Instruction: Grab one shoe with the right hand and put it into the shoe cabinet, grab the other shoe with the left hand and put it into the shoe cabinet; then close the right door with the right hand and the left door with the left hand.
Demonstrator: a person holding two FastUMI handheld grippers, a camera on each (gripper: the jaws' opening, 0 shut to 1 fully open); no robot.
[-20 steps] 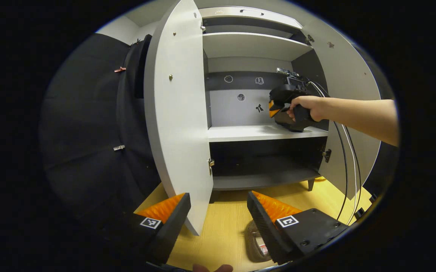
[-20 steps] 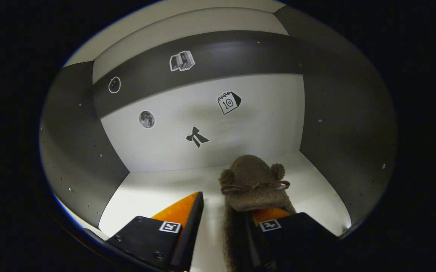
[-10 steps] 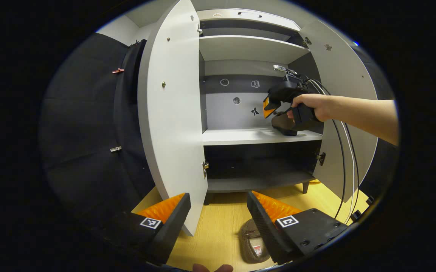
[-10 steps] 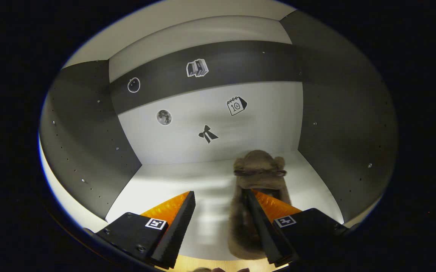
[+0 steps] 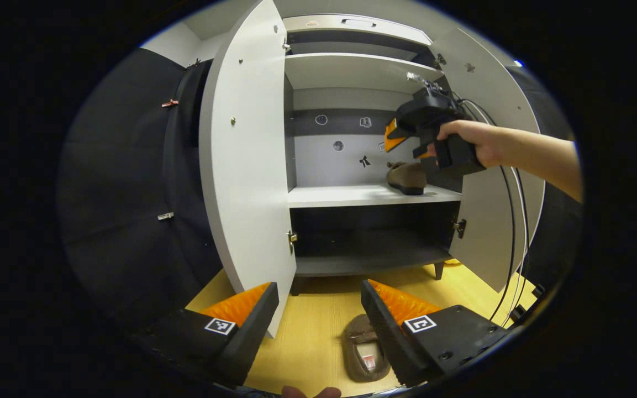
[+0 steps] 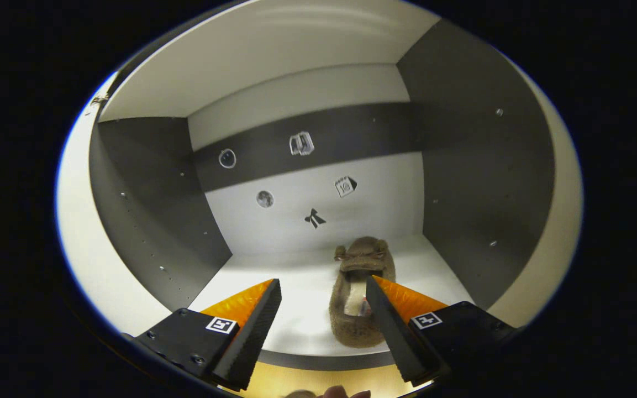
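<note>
Right gripper [image 6: 321,326] held open, one slipper [image 6: 358,298] seen beyond fingertips on cabinet shelf [image 6: 274,309]. Left gripper [image 5: 318,326] open, second slipper [image 5: 365,354] seen below it on floor [image 5: 318,331].

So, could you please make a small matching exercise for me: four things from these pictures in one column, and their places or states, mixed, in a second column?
Things:
1. shoe on the shelf
2. shoe on the floor
3. right gripper
4. left door

Places or states:
a. swung open, at the left of the shoe cabinet
b. lies on the yellow wooden floor, in front of the cabinet
c. open, held in a hand above the middle shelf
d. rests at the right side of the middle shelf

Pairs: 1-d, 2-b, 3-c, 4-a
</note>
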